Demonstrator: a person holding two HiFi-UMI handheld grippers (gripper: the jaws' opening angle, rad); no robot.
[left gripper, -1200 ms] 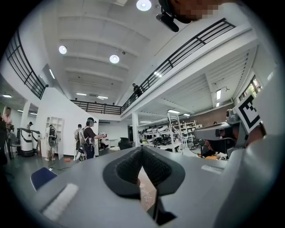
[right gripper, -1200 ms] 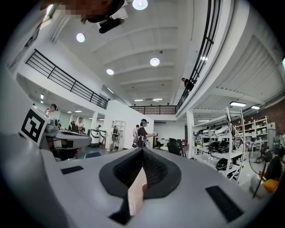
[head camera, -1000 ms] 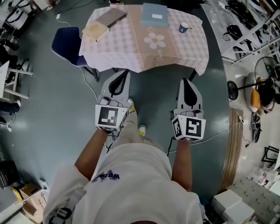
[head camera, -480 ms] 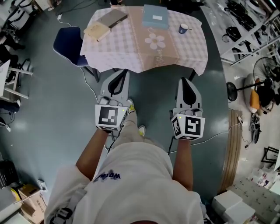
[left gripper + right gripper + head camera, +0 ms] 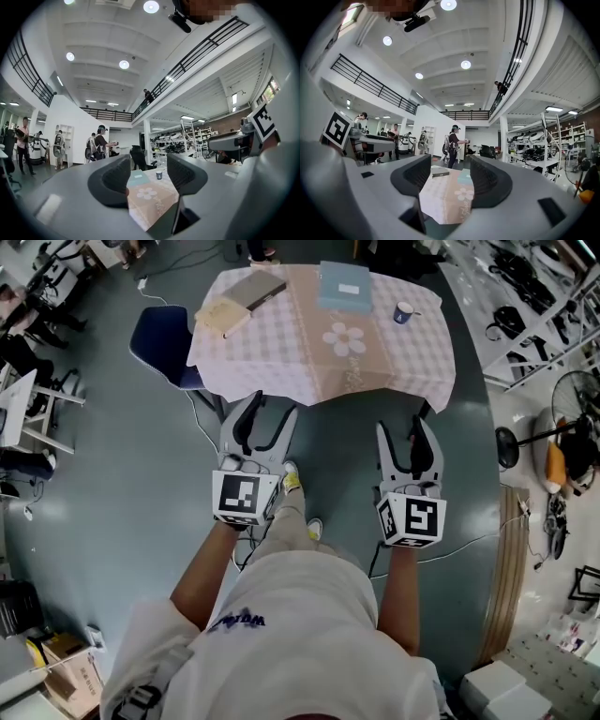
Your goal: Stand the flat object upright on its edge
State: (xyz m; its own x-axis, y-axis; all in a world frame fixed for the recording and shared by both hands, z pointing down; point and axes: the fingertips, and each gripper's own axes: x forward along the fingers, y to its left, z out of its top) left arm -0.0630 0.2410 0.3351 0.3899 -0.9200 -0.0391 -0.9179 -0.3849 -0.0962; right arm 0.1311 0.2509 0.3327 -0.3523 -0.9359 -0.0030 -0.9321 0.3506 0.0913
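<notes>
A table (image 5: 281, 362) with a pink checked cloth stands ahead of me. On it lie a light blue flat book (image 5: 343, 286), a grey book (image 5: 256, 290), a tan notebook (image 5: 217, 314) and a mug (image 5: 404, 311). My left gripper (image 5: 269, 413) and right gripper (image 5: 406, 432) hover over the floor, short of the table's near edge. Both have just been opening and now stand open with nothing between the jaws. In the left gripper view the left gripper (image 5: 147, 171) frames the blue book (image 5: 138, 178) and the mug (image 5: 159, 174). In the right gripper view the right gripper (image 5: 450, 173) frames the grey book (image 5: 440, 174).
A blue chair (image 5: 159, 343) stands at the table's left corner. A fan (image 5: 562, 427) and shelves with gear line the right side. A cable (image 5: 202, 442) runs over the grey floor. Several people (image 5: 98, 145) stand far off.
Both grippers' jaws were shut in the earlier frames and now stand apart. The table sits slightly lower in the head view.
</notes>
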